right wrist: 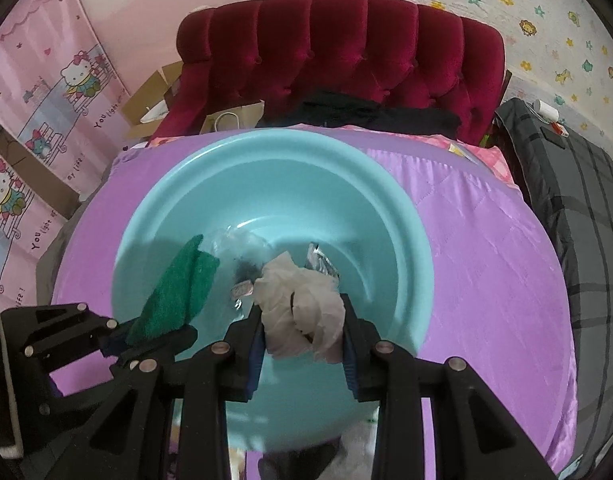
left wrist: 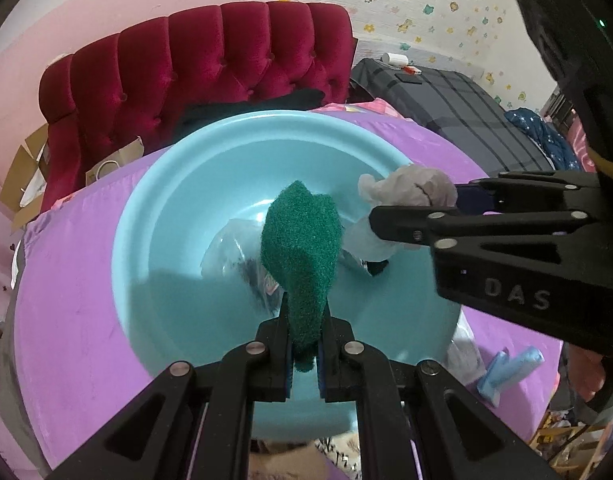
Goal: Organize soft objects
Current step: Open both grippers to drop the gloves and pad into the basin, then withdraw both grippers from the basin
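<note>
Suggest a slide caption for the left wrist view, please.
Left gripper holds green scouring pad over teal basin.

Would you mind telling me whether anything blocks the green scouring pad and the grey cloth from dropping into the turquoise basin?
Nothing visible does. The left tool holds the green scouring pad above the open turquoise basin, and the right tool holds the grey cloth there too. Only a clear plastic wrapper lies on the bottom.

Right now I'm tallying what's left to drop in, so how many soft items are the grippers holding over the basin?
2. A green scouring pad sits between the left gripper fingers, and a crumpled pale cloth sits between the right gripper fingers, both above the blue basin.
</note>
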Tool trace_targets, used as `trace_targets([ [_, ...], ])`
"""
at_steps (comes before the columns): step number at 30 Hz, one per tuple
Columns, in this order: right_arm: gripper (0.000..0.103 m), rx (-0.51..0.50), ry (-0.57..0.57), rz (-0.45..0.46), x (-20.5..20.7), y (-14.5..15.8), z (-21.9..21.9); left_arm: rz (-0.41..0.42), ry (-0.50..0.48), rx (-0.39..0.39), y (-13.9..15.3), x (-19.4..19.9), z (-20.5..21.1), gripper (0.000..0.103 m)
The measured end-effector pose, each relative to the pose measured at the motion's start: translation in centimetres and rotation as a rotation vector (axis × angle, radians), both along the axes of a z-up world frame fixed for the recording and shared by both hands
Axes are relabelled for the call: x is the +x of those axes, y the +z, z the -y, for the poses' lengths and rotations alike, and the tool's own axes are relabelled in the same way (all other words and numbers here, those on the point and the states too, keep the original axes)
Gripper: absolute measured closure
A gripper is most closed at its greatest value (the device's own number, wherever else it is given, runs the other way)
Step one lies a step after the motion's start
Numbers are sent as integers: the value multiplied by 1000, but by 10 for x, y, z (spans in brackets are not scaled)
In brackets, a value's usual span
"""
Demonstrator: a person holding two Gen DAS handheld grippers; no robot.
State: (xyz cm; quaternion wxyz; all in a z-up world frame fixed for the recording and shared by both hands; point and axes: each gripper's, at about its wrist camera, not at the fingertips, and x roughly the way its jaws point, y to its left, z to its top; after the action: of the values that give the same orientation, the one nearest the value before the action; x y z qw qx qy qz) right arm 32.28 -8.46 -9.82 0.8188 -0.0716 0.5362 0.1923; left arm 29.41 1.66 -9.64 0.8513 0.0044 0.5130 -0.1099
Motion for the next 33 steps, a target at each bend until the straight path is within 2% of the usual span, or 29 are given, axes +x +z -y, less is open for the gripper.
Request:
trace_targets([
  [11, 66, -14, -44, -42, 26, -28, -3, -25, 12, 26, -22, 28, 5, 94],
  [14, 61, -11, -42, -47, 27, -29, -4, -17, 15, 22, -22, 28, 6, 94],
  [16, 55, -20, -48, -49, 28, -28, -4, -13, 21, 30, -23, 29, 7, 92],
  [17, 54, -20, -50, -49, 29, -28, -4, -8, 23, 36, -22, 28, 7, 86],
  [19, 47, -25, -50, -45, 28, -26, -4, 6, 32, 45, -20, 26, 7, 63],
  [20, 43, -27, -51, -39, 28, -24, -3, 12, 39, 52, -19, 26, 7, 39],
  [21, 35, -25, -52, -32, 28, -23, -1, 17, 49, 58, -18, 25, 5, 23],
  [23, 21, -19, -59, -23, 28, -20, 1, 30, 69, 58, -15, 23, 2, 18],
  [24, 9, -20, -67, -20, 27, -19, 3, 36, 78, 63, -14, 22, 1, 10],
  [26, 0, -12, -78, -13, 25, -16, 7, 52, 98, 86, -12, 19, -2, 0],
  [28, 0, -28, -89, 3, 22, -12, 11, 71, 115, 93, -9, 13, -5, 0],
  [33, 0, -33, -98, 9, 9, -6, 15, 57, 140, 87, -7, 2, -9, 0],
])
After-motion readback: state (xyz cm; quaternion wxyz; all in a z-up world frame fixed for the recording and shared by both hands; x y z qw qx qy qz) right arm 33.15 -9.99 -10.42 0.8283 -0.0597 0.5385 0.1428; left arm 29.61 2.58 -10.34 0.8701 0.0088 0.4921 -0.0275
